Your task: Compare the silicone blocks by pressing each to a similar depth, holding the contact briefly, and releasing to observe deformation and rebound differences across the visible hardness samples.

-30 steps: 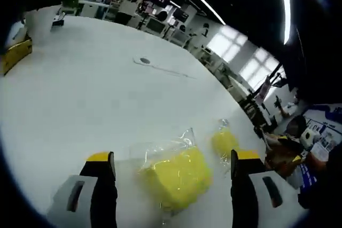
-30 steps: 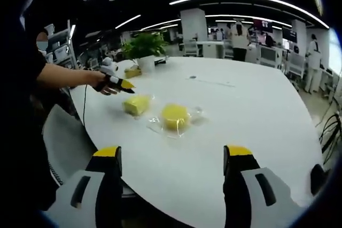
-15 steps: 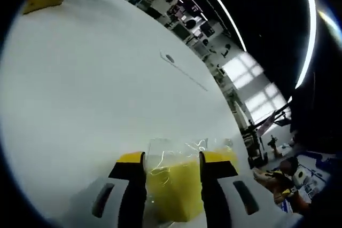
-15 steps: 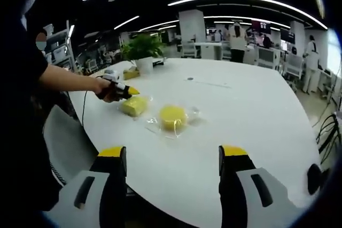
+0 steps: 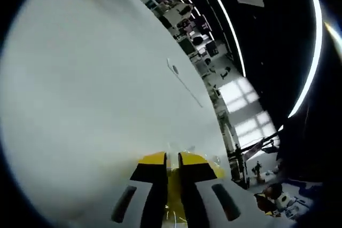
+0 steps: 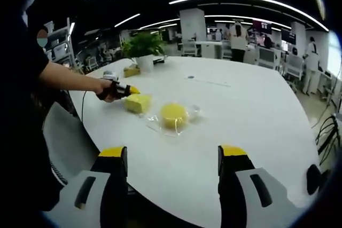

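In the left gripper view my left gripper [image 5: 172, 158] is shut on a yellow square silicone block [image 5: 173, 198] in a clear bag; a thin strip of yellow shows between the nearly closed jaws. The right gripper view shows that same left gripper [image 6: 131, 90], held by a person's hand, pinching the square block [image 6: 139, 103] on the white table [image 6: 240, 110]. A round yellow block [image 6: 173, 115] in a clear bag lies just right of it. My right gripper [image 6: 172, 152] hovers open over the table's near edge, well short of both blocks, nothing between its jaws.
A potted plant [image 6: 143, 52] and a small yellow object [image 6: 131, 70] stand at the table's far left. A grey chair [image 6: 69, 142] sits at the near left. A round cable port [image 5: 175, 69] is set into the tabletop. People and desks fill the background.
The left gripper's jaws have closed from wide open to a narrow gap, squeezing the square yellow block. Its camera has tipped down toward the table. The right gripper has barely moved.
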The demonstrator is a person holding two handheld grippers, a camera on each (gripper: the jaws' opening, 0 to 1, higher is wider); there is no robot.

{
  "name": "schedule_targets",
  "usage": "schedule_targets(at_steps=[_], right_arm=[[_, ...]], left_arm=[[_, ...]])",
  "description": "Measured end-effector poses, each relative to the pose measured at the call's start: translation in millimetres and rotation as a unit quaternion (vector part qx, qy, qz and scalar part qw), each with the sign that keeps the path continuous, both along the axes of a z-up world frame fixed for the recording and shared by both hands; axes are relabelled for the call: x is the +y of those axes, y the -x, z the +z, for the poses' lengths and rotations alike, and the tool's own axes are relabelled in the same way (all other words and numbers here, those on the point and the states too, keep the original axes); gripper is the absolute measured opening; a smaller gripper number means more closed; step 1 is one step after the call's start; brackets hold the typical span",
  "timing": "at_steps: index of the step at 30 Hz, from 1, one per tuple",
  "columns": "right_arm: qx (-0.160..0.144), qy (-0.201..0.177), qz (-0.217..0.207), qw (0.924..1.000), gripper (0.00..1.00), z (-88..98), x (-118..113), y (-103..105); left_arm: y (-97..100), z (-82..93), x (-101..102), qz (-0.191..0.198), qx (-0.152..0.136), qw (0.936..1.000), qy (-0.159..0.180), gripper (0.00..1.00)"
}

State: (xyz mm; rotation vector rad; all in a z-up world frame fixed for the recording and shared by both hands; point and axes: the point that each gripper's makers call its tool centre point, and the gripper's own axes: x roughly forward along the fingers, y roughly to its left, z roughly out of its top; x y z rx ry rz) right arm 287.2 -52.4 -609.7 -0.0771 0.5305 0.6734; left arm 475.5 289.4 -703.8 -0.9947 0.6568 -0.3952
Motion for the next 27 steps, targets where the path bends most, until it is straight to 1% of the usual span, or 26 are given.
schedule_targets(at_steps=[1,3,4,6,11,12,13,16,17,19,21,22,24,25,27], right_arm=[[0.000,0.000,0.001,1.0000,0.63,-0.1,0.2,0.3],[0.001,0.000,0.002,1.0000,0.63,-0.4,1.0,1.1],[0.000,0.001,0.003,1.0000,0.63,-0.2,1.5,1.6],[-0.001,0.000,0.004,1.0000,0.63,0.5,2.0,1.9],[0.000,0.003,0.007,1.0000,0.62,-0.2,2.9,4.4],[0.000,0.004,0.008,1.0000,0.62,-0.2,3.2,4.8],[-0.001,0.005,0.009,0.9999,0.62,0.1,3.3,4.9],[-0.004,0.002,0.010,0.9999,0.61,1.4,4.1,4.9],[-0.004,0.001,0.011,0.9999,0.61,1.7,4.6,4.8],[-0.004,-0.001,0.012,0.9999,0.61,1.5,6.2,4.3],[-0.004,-0.003,0.016,0.9999,0.60,2.1,9.5,4.3],[-0.007,-0.003,0.022,0.9997,0.60,3.6,12.7,4.5],[-0.012,-0.003,0.029,0.9995,0.60,6.4,16.3,4.4],[-0.014,-0.004,0.031,0.9994,0.60,7.7,17.5,4.5],[-0.017,-0.008,0.034,0.9992,0.60,9.8,19.4,3.9]], left_arm=[[0.9,1.0,0.1,0.000,0.000,1.0000,0.003,0.00],[2.1,-1.2,-0.9,-0.012,-0.011,0.9997,-0.019,0.00],[2.1,0.2,-1.8,-0.015,-0.015,0.9996,-0.021,0.00],[2.9,1.1,-2.2,-0.020,-0.013,0.9995,-0.021,0.00],[5.8,11.2,0.4,-0.030,-0.037,0.9978,-0.045,0.00],[6.8,14.2,1.0,-0.034,-0.042,0.9974,-0.047,0.00],[7.7,20.3,1.2,-0.039,-0.056,0.9963,-0.052,0.00],[11.9,35.6,2.5,-0.048,-0.082,0.9934,-0.063,0.00],[13.2,41.9,1.9,-0.052,-0.098,0.9916,-0.068,0.00],[19.0,54.4,-0.6,-0.061,-0.117,0.9891,-0.066,0.00],[26.3,64.3,-3.7,-0.078,-0.139,0.9833,-0.087,0.00],[32.4,70.8,-7.9,-0.099,-0.158,0.9765,-0.108,0.00],[39.3,77.0,-11.7,-0.121,-0.170,0.9693,-0.130,0.00],[44.2,80.1,-13.6,-0.137,-0.175,0.9636,-0.149,0.00],[49.2,86.3,-16.0,-0.158,-0.193,0.9521,-0.177,0.00]])
